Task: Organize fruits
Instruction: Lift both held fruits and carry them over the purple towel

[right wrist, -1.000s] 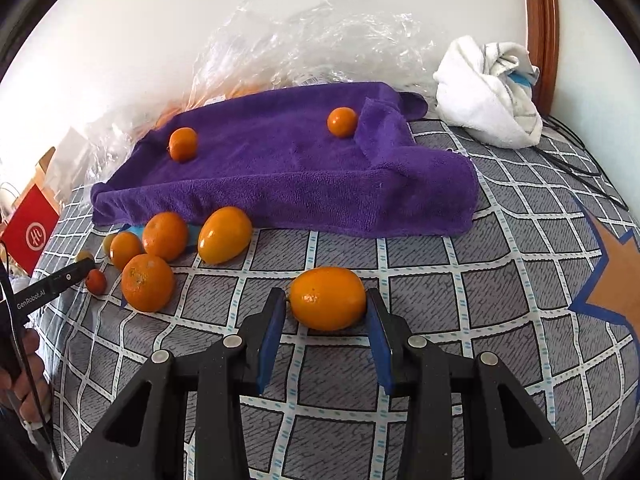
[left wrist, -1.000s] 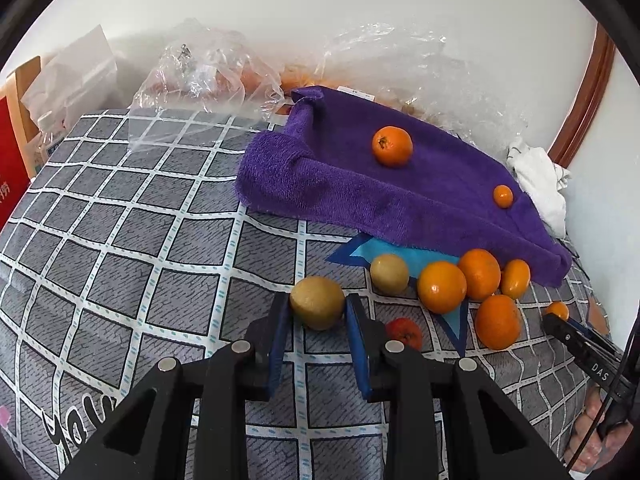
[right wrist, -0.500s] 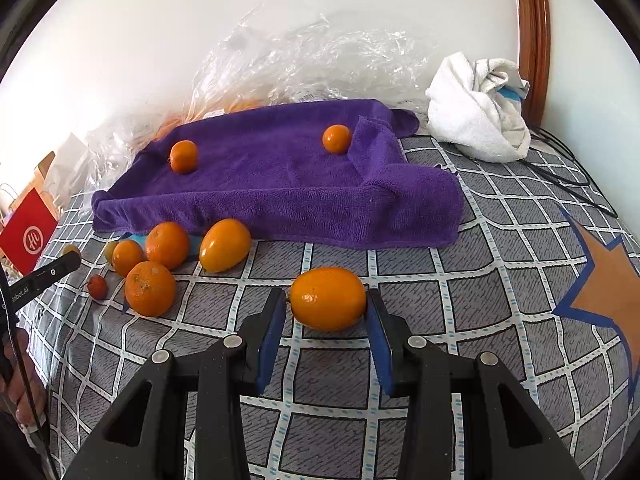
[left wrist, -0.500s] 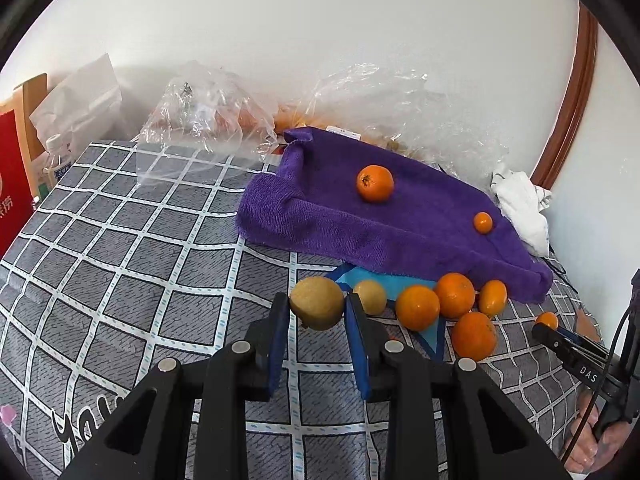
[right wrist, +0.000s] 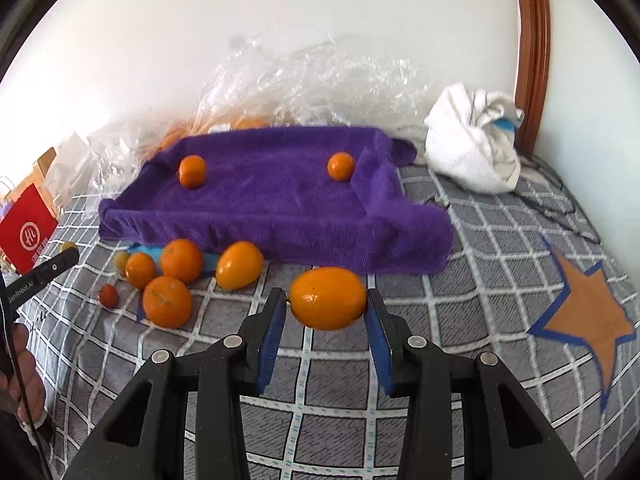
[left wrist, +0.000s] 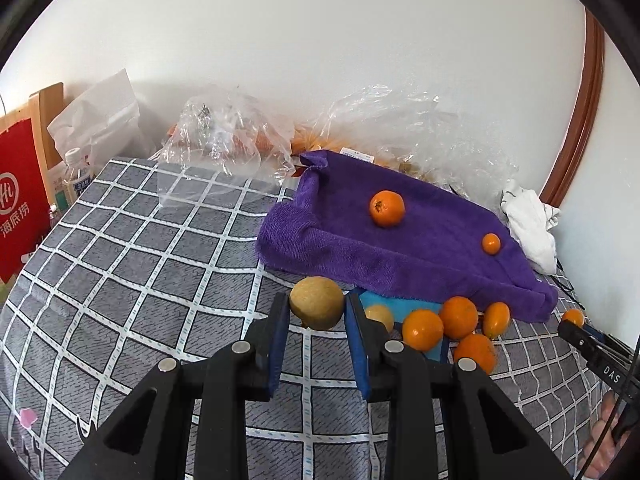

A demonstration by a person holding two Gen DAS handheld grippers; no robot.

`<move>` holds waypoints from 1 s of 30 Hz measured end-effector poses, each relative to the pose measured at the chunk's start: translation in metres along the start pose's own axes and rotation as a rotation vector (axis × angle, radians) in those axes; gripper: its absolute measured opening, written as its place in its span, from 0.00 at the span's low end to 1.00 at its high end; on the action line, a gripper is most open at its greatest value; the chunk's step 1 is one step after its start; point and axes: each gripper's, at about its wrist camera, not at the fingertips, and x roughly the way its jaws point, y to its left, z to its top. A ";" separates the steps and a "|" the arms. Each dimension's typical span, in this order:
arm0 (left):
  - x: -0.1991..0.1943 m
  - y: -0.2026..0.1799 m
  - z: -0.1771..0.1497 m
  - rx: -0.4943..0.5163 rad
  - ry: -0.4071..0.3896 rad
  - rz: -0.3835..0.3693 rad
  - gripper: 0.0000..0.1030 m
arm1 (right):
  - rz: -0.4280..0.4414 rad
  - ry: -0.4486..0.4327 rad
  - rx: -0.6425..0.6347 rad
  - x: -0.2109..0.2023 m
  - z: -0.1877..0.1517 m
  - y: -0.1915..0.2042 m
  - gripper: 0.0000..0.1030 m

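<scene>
My left gripper (left wrist: 316, 306) is shut on a yellow-brown round fruit (left wrist: 317, 302), held above the grey checked bedspread (left wrist: 132, 264). My right gripper (right wrist: 326, 300) is shut on an oval orange fruit (right wrist: 328, 298), also lifted off the cover. A purple towel (right wrist: 280, 196) lies spread ahead with an orange (right wrist: 192, 171) and a small orange (right wrist: 340, 165) on it; the left wrist view shows the same orange (left wrist: 386, 208) and small orange (left wrist: 491, 243). Several oranges (right wrist: 168, 300) and a small red fruit (right wrist: 109, 295) cluster in front of the towel.
Crumpled clear plastic bags (left wrist: 228, 144) lie behind the towel against the white wall. A white cloth bundle (right wrist: 476, 140) sits at the far right by a wooden frame (right wrist: 530, 40). A red paper bag (left wrist: 18, 200) and a water bottle (left wrist: 76, 178) stand at the left.
Both grippers have risen with their fruits off the bedspread and tilted up a little, so more wall shows. The loose fruits and the towel have not moved.
</scene>
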 end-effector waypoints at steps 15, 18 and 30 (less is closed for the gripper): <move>0.021 -0.046 0.094 0.086 -0.092 0.030 0.26 | -0.032 -0.076 0.021 0.019 0.083 -0.012 0.39; 0.044 -0.047 0.099 0.068 -0.073 0.034 0.26 | -0.038 -0.071 0.021 0.034 0.097 -0.014 0.39; 0.100 -0.033 0.083 0.038 -0.026 0.011 0.26 | -0.009 -0.043 0.038 0.095 0.098 -0.021 0.39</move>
